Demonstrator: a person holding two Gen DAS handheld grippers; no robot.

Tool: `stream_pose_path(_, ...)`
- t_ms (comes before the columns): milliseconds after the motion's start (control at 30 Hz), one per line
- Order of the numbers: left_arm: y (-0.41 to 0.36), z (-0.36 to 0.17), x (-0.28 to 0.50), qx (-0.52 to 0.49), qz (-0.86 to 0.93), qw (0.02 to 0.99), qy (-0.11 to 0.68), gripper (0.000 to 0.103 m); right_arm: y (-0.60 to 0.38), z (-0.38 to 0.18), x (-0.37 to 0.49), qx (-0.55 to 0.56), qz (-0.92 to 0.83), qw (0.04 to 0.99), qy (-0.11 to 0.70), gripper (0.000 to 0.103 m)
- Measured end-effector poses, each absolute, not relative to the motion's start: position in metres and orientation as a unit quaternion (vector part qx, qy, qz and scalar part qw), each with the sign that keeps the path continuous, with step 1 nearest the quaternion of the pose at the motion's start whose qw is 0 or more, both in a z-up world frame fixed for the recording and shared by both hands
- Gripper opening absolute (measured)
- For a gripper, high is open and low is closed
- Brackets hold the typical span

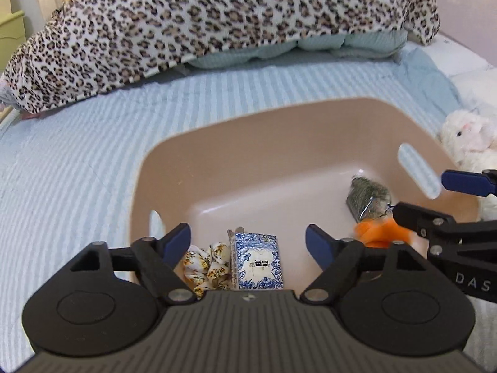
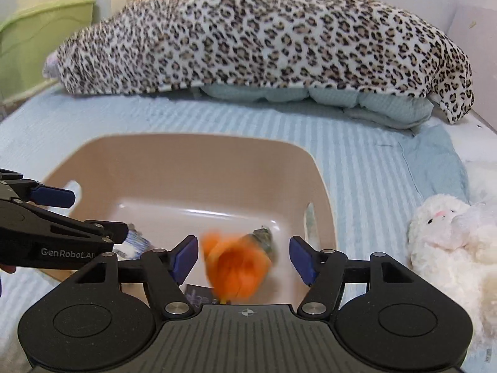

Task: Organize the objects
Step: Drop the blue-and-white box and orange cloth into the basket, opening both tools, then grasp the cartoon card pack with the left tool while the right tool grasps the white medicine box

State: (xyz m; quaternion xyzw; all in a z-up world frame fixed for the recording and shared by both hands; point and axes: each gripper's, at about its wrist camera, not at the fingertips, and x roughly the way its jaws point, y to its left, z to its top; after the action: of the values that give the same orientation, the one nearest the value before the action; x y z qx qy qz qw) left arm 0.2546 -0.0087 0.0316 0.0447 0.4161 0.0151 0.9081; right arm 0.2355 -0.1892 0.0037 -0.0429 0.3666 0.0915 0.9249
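Observation:
A tan plastic bin (image 1: 248, 130) sits on the striped bed; it also shows in the right wrist view (image 2: 174, 155). Inside lie a blue-and-white patterned box (image 1: 256, 261), a floral scrunchie (image 1: 206, 265), a dark green packet (image 1: 368, 197) and a blurred orange soft thing (image 1: 380, 231). My left gripper (image 1: 248, 242) is open and empty above the box. My right gripper (image 2: 243, 256) is open above the bin, with the orange thing (image 2: 236, 267) blurred between and below its fingers, apart from them. The green packet (image 2: 264, 236) lies just behind it.
A white plush toy (image 2: 447, 236) lies on the bed right of the bin, also in the left wrist view (image 1: 469, 136). A leopard-print blanket (image 2: 264, 37) over a pale quilt fills the back. A green container (image 2: 40, 28) stands far left.

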Motion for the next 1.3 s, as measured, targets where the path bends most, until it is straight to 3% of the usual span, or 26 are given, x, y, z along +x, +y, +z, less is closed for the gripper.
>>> stream_pose_path(233,-0.011,0.056,0.226,0.038,0.008,0.914,0.405,0.092,-0.199,0.03,0.202,-0.034,0.086,0.93,0.355,0.097)
stream_pose_path(400,-0.013,0.06,0.203,0.039,0.001,0.913,0.406,0.092,-0.205,0.033,0.175,-0.048,0.076,0.924,0.37,0.103)
stream_pose_path(967,-0.015,-0.009,0.153,0.018,-0.006,0.877,0.481,0.095,-0.22,-0.023,0.119,-0.033,0.041,0.883,0.467,0.103)
stream_pose_path(1300,-0.037,-0.011,0.152,0.033,-0.042,0.883,0.466,0.095,-0.244,-0.048,0.125,-0.005,0.014,0.869,0.494,0.103)
